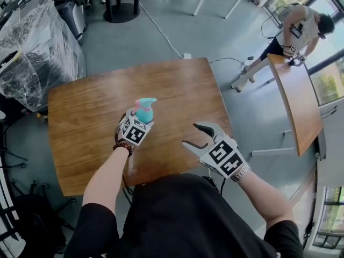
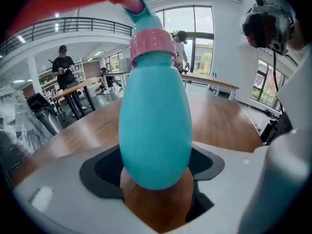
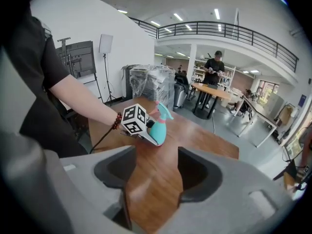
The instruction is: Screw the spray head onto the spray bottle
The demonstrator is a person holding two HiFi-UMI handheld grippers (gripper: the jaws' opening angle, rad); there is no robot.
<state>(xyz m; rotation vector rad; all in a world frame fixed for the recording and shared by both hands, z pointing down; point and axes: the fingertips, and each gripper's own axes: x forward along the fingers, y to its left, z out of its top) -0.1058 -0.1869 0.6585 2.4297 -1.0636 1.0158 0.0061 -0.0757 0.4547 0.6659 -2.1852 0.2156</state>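
A teal spray bottle point(image 1: 143, 113) stands upright near the middle of the wooden table point(image 1: 80, 117). Its spray head point(image 1: 147, 101) sits on top, with a pink collar point(image 2: 152, 43) at the neck. My left gripper point(image 1: 140, 120) is shut on the bottle's round body point(image 2: 155, 130) from the near side. The right gripper view shows the same bottle point(image 3: 159, 129), its base at the tabletop. My right gripper point(image 1: 190, 134) hovers open over the table's near right part, well apart from the bottle, and there is only bare wood between its fingers point(image 3: 202, 174).
A plastic-wrapped bundle point(image 1: 32, 47) stands on the floor at the far left. A second wooden table point(image 1: 294, 98) stands at the right with a person point(image 1: 301, 28) bent over it. A white cable point(image 1: 161, 36) runs across the floor beyond the table.
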